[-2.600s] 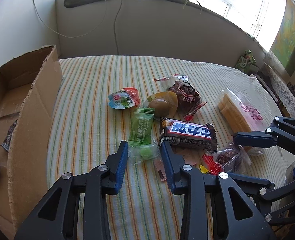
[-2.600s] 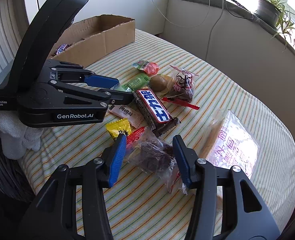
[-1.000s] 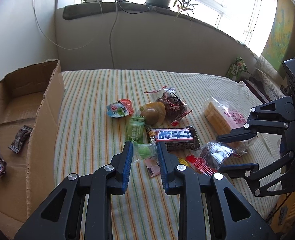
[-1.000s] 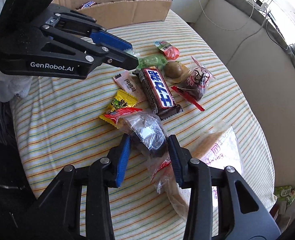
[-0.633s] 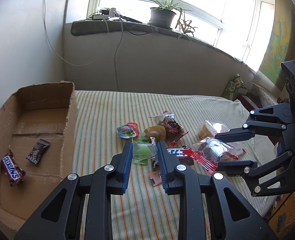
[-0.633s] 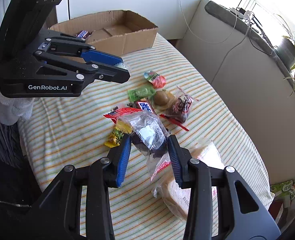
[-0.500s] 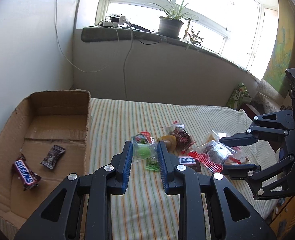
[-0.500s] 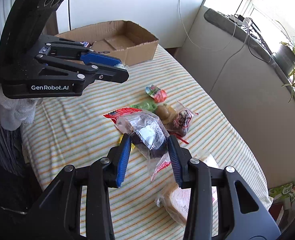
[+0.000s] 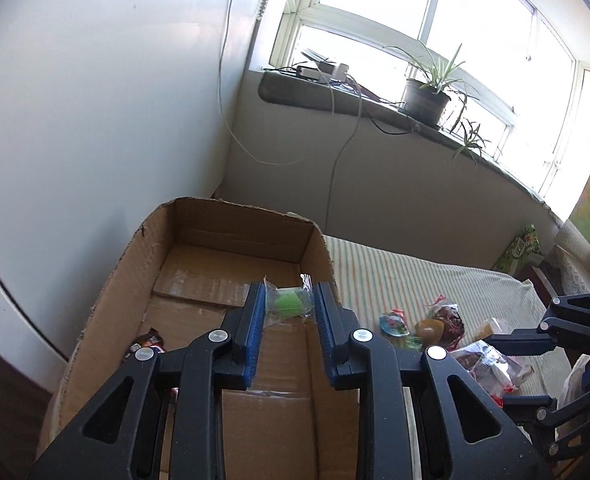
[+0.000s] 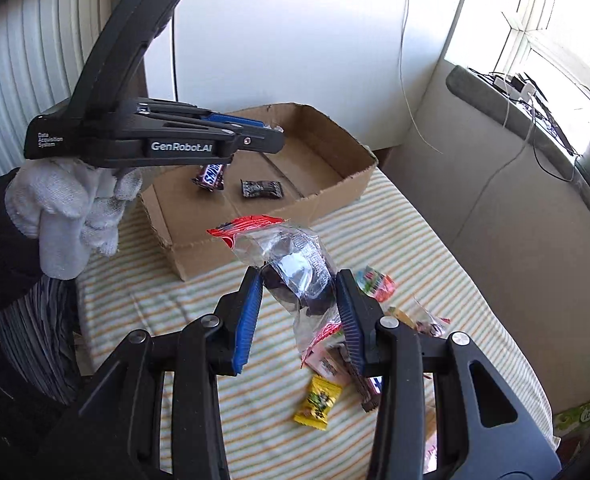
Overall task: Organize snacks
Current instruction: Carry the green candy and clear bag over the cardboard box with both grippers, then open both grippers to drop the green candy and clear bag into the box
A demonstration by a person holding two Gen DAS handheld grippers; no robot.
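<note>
My left gripper is shut on a clear-wrapped green candy and holds it in the air over the open cardboard box. It also shows in the right wrist view, above the box. My right gripper is shut on a clear bag of dark snacks with a red top, held above the striped table beside the box. A Snickers bar and a dark candy lie in the box.
Loose snacks lie on the striped cloth: a yellow packet, a red-green jelly cup, a brown egg-shaped snack. A gloved hand holds the left gripper. A windowsill with a potted plant and cables runs behind.
My left gripper has lifted the green candy off the table and carried it left over the box. My right gripper has lifted the clear bag and moved toward the box.
</note>
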